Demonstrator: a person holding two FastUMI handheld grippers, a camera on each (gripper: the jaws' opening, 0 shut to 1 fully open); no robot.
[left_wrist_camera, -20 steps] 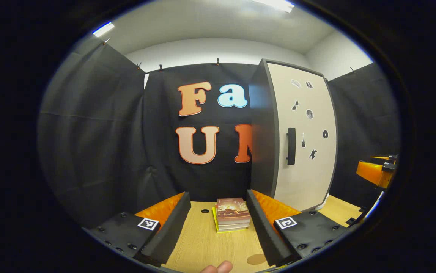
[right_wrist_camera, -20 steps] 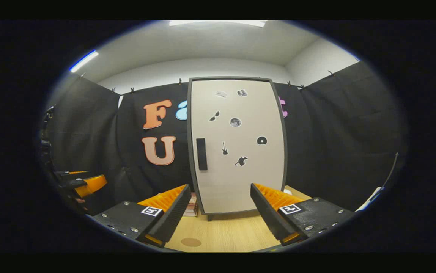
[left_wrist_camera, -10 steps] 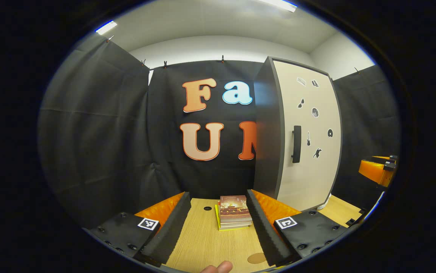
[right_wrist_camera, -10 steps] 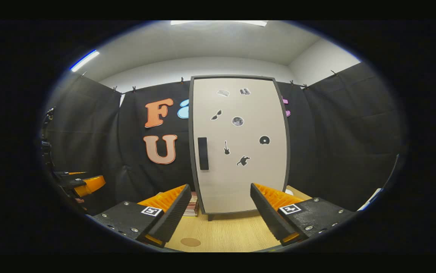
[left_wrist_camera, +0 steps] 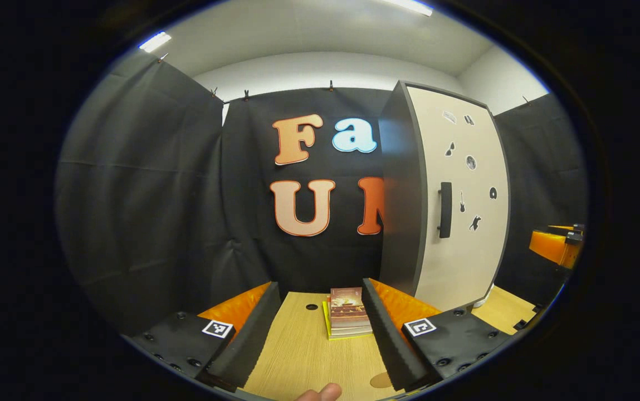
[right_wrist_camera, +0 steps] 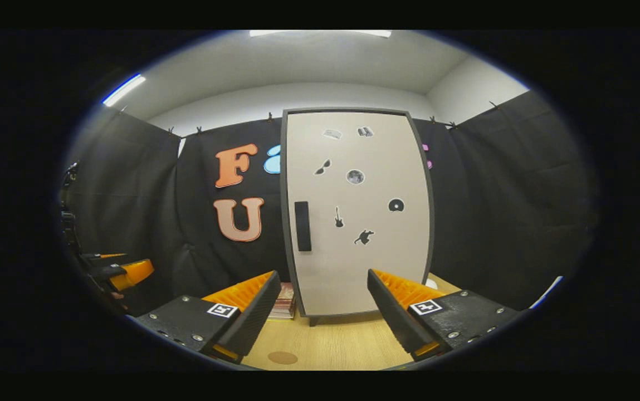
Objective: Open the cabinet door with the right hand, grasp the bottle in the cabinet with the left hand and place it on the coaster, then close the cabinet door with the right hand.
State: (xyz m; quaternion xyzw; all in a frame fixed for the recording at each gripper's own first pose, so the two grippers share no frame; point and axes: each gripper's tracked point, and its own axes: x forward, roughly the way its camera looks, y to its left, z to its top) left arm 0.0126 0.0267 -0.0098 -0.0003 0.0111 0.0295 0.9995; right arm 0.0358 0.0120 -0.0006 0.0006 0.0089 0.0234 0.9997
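Your left gripper (left_wrist_camera: 320, 328) hangs with jaws spread wide and nothing between them over the pale wooden tabletop (left_wrist_camera: 303, 356), at the bottom centre of the left gripper view. One stack of books (left_wrist_camera: 347, 318) lies between its fingers' tips, and one round brown coaster (left_wrist_camera: 380, 380) sits at lower right beside the right finger. Your right gripper (right_wrist_camera: 324, 312) also stands parted and empty, at the bottom of the right gripper view. It faces the one tall cabinet with a cream door (right_wrist_camera: 356, 206), which fills the frame's centre. That door is closed; it carries one black vertical handle (right_wrist_camera: 302, 226) at its left edge and six small dark stickers.
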